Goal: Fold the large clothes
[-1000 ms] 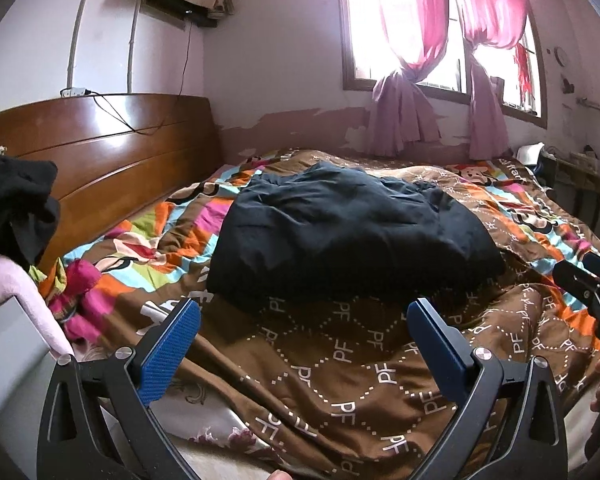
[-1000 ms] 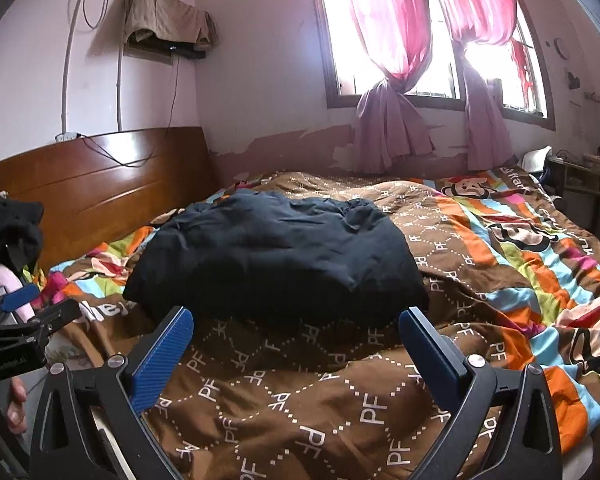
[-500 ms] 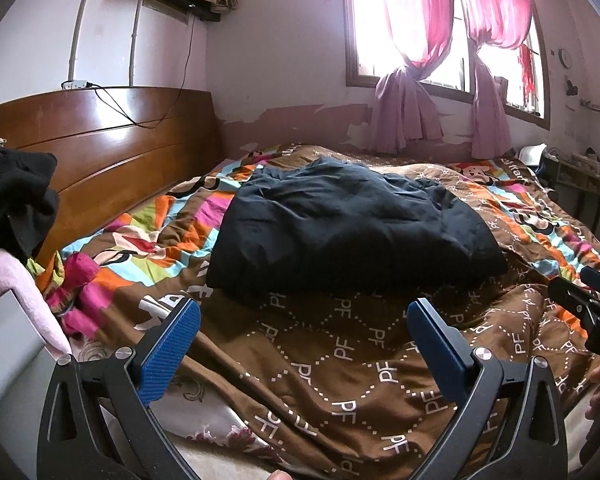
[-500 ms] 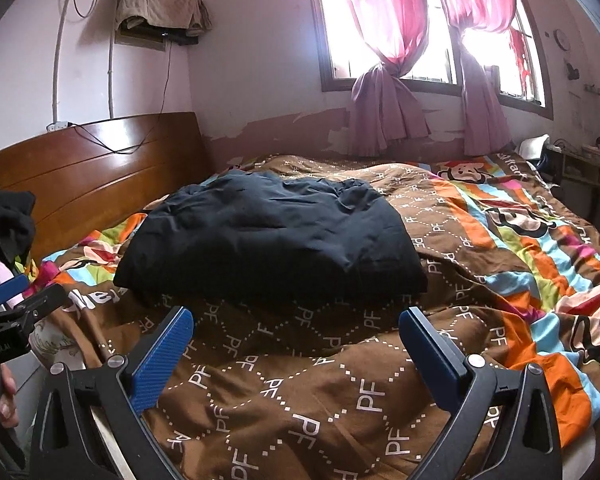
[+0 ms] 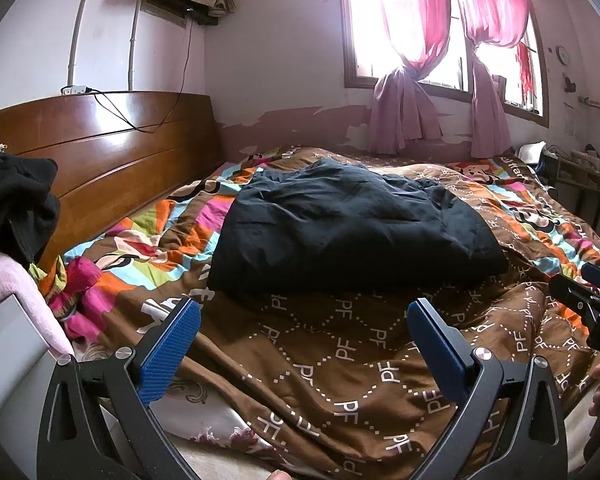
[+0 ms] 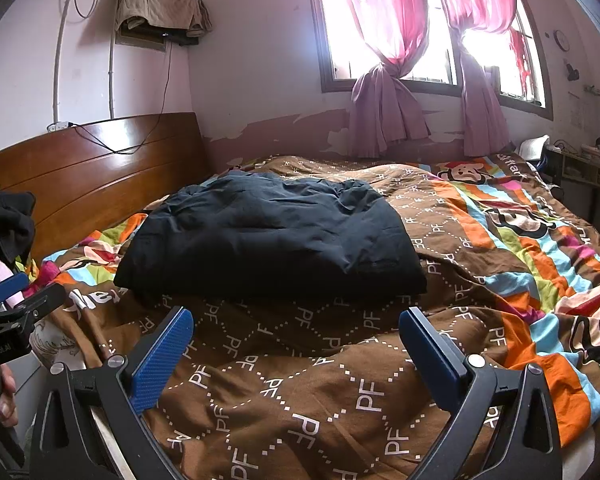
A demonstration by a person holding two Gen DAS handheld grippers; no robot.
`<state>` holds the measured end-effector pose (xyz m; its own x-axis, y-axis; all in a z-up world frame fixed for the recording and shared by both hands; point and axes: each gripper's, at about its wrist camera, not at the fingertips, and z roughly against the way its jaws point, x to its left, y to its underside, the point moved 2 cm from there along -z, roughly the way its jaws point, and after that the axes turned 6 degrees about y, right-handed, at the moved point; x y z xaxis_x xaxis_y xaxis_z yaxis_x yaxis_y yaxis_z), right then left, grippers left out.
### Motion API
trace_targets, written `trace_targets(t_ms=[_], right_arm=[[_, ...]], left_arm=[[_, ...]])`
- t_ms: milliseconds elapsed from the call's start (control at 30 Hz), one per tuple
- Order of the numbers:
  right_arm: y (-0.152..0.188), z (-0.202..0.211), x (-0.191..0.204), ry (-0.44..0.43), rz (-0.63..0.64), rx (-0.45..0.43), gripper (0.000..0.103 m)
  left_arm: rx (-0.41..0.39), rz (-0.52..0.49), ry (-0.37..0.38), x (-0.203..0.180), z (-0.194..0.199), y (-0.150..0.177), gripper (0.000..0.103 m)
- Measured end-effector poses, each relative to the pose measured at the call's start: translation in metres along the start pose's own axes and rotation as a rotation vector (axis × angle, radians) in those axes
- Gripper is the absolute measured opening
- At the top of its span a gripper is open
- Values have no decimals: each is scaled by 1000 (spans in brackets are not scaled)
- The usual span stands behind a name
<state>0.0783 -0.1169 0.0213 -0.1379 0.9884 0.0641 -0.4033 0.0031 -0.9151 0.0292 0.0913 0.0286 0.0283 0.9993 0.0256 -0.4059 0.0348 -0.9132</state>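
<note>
Lying dead ahead beyond both spread, empty grippers, the black padded jacket (image 5: 352, 228) is stretching crosswise on the quilt (image 6: 340, 380), the left gripper (image 5: 303, 344) and right gripper (image 6: 296, 342) sitting about equally near.

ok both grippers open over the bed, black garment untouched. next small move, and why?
Probably advance the left gripper and right gripper toward the near edge of the black garment. Both are open, hold nothing and hang short of it above the brown quilt, so nothing can be folded before a grasp.
</note>
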Motion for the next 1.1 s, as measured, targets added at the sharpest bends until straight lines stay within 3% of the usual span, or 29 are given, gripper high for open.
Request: trace_targets(t_ms=[1100], right_arm=[[0,1,-1,-1,1,-1,103]], left_arm=[[-9,-10,-1,0,1,-4,101]])
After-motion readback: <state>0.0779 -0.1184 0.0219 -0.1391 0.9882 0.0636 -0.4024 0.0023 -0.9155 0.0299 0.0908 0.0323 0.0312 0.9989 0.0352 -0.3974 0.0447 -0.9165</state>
